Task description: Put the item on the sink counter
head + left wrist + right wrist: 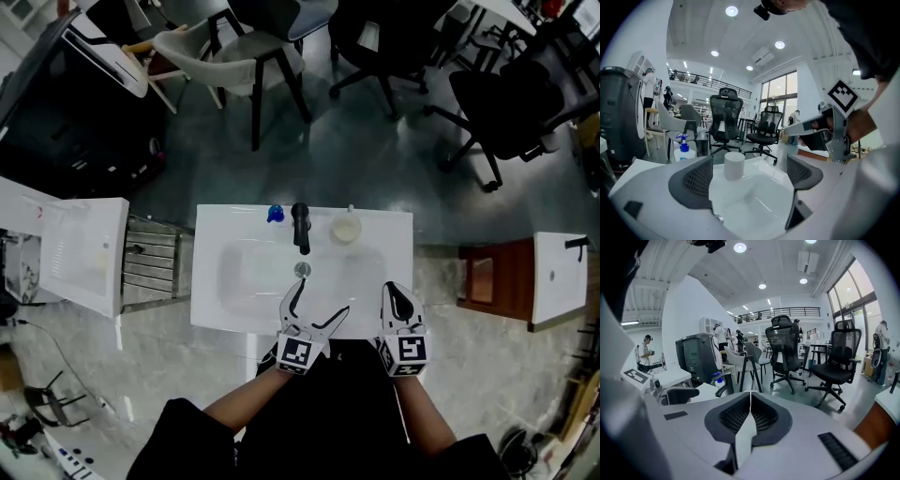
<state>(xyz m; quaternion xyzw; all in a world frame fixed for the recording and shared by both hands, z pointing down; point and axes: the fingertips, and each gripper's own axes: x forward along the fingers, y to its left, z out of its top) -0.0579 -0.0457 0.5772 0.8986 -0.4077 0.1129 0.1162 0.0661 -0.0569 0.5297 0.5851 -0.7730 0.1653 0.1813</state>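
Observation:
A white sink counter [208, 281] holds a basin with a black faucet [300, 228] at its back. The item, a small cream-white cylinder [346, 228], stands on the counter to the right of the faucet; in the left gripper view the cylinder [734, 165] shows upright beyond the basin. My left gripper [320, 301] hangs open over the counter's near edge, with nothing between its jaws [747, 176]. My right gripper [397, 292] is shut and empty at the near right corner; its closed jaws [750, 404] point across the room.
A blue-topped pump bottle [275, 214] stands at the counter's back left of the faucet. A white cabinet [84, 253] and metal racks [150, 262] flank the left side, and a brown stand [492, 281] the right. Chairs [234, 56] stand beyond the sink.

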